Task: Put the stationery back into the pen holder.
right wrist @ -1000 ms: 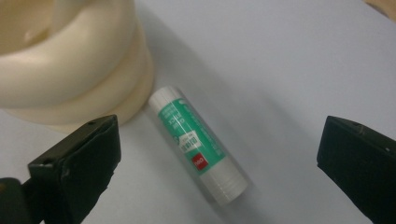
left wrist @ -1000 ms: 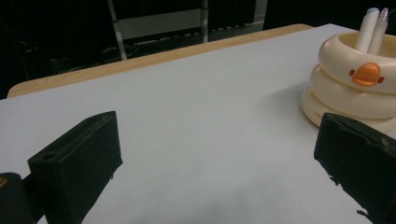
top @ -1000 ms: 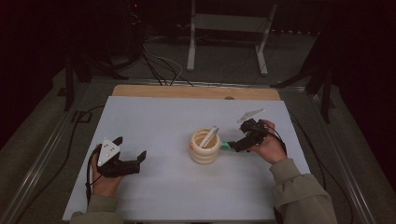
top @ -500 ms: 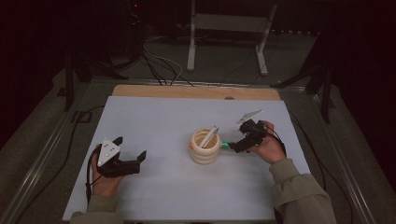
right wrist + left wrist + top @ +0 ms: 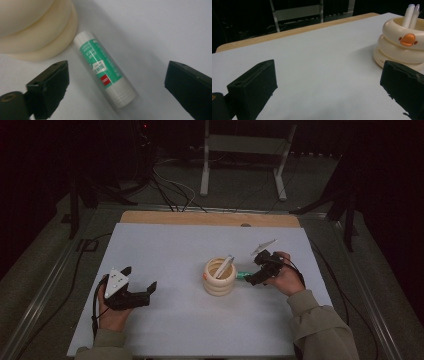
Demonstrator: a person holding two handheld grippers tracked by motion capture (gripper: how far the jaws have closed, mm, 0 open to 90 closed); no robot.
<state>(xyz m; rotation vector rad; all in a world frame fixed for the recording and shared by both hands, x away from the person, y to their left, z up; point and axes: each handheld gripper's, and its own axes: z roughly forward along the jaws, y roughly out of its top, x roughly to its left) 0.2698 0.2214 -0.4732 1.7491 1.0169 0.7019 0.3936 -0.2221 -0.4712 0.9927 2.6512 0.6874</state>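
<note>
Right gripper view is looking down on a green-and-white glue stick (image 5: 105,68) that is lying flat on the white table (image 5: 155,30). Its long axis is running diagonally across the picture, one white end pointing up-left toward the cream ringed holder (image 5: 37,32) and sitting just beside its base, the ribbed white end pointing down-right. The right gripper (image 5: 117,87) is straddling the stick: its jaws have just been closing a little, yet they are standing wide apart, with the stick between them and neither pad pressing on it.

From the high view, the stick (image 5: 243,275) is showing as a short green bar lying level between the holder (image 5: 220,277) and the right gripper (image 5: 252,279), pointing at the holder's side. Two pens (image 5: 412,15) are leaning inside the holder. The left gripper (image 5: 140,285) is resting well apart near the table's left side, jaws spread and holding nothing.
</note>
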